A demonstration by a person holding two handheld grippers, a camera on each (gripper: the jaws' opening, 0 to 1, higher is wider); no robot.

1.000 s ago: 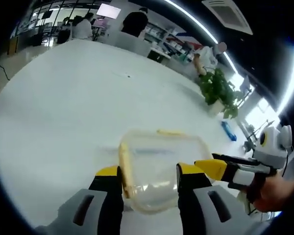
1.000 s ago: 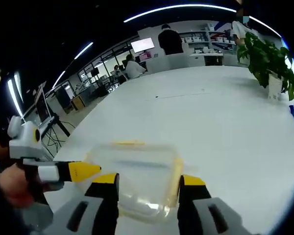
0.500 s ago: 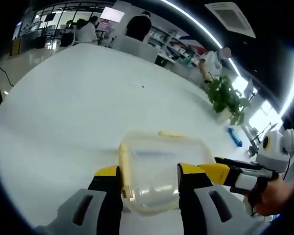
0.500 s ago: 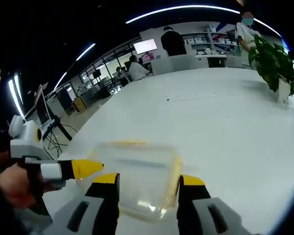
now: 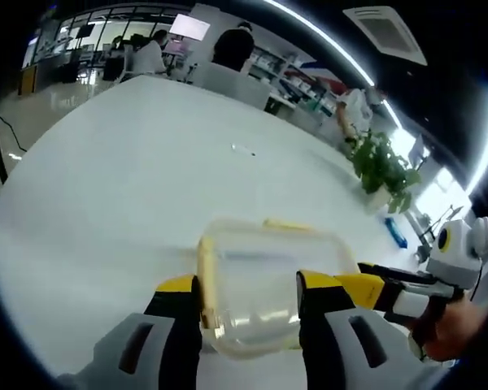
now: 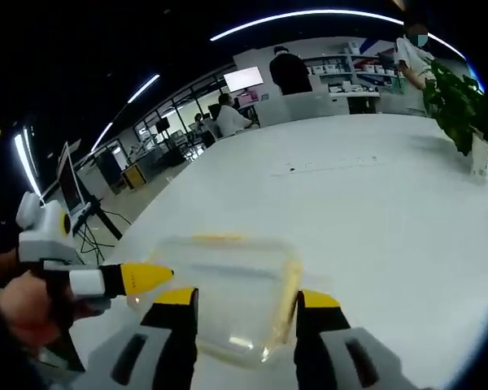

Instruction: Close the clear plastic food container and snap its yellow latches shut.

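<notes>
No legible text or labels.

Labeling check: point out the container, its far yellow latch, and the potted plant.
clear plastic food container (image 5: 256, 284): left gripper view, middle of the clear lid.
far yellow latch (image 6: 215, 238): right gripper view, centre of the strip.
potted plant (image 5: 382, 166): left gripper view, leaves.
</notes>
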